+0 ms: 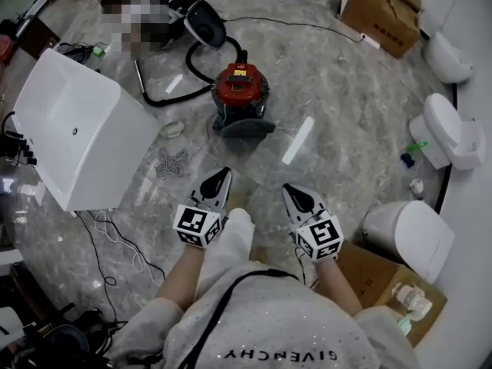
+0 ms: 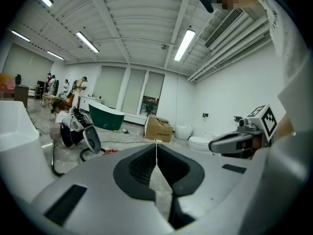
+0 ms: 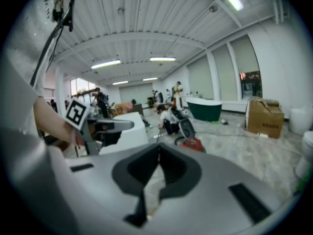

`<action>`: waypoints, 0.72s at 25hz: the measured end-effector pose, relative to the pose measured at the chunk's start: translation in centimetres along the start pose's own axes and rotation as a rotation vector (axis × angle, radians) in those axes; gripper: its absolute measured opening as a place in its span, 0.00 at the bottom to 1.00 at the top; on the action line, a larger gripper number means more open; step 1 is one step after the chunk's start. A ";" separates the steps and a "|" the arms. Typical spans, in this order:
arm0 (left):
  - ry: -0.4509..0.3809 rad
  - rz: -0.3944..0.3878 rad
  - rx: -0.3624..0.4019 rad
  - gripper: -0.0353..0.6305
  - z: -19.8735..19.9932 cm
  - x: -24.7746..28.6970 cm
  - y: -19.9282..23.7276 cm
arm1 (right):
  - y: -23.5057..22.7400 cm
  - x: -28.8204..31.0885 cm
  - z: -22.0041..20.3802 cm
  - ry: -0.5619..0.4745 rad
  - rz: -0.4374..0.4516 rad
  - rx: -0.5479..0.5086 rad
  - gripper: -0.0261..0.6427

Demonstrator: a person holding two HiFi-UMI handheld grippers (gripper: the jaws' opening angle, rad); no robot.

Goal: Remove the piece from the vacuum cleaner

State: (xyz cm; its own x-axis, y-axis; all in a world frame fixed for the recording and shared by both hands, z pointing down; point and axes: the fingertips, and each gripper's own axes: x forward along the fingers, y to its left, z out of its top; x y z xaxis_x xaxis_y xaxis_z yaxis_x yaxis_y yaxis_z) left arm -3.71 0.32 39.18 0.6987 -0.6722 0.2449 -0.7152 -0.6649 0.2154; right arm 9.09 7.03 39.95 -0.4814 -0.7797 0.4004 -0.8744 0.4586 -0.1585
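Glossy grey marble floor (image 1: 338,91) carries a squat, rounded red vacuum cleaner (image 1: 241,89).

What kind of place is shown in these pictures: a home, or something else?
Probably a large hall used as a bathroom-fixtures showroom or test space, not a home. Several white toilets stand in a row, a green bathtub stands free on the open floor, and long strip lights hang from a high ceiling.

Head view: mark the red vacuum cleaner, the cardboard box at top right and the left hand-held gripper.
red vacuum cleaner (image 1: 241,85), head view, on its red top housing.
cardboard box (image 1: 380,10), head view, on its brown top flap.
left hand-held gripper (image 1: 226,172), head view, at its closed jaw tips.
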 end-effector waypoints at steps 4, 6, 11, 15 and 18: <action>0.016 -0.033 0.013 0.09 1.4 3.7 3.7 | -1.2 4.6 2.1 0.007 0.007 0.010 0.06; 0.029 -0.038 0.006 0.09 1.5 5.5 5.4 | -1.9 6.7 2.6 0.015 0.015 0.019 0.06; 0.068 -0.065 -0.034 0.09 0.9 8.8 8.4 | -3.7 11.0 3.2 0.048 0.012 0.033 0.06; 0.087 -0.103 -0.076 0.09 0.4 10.6 10.5 | -5.2 13.8 3.2 0.068 -0.003 0.036 0.06; 0.113 -0.094 -0.087 0.09 -0.6 11.8 12.3 | -6.1 15.9 2.5 0.100 0.005 0.028 0.06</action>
State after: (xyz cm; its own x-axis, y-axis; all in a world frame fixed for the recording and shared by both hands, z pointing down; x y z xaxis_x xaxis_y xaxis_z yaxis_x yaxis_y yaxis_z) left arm -4.29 -15.56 45.32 0.7600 -0.5639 0.3233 -0.6487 -0.6893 0.3226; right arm 6.64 -9.26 45.01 -0.4786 -0.7304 0.4872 -0.8740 0.4494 -0.1849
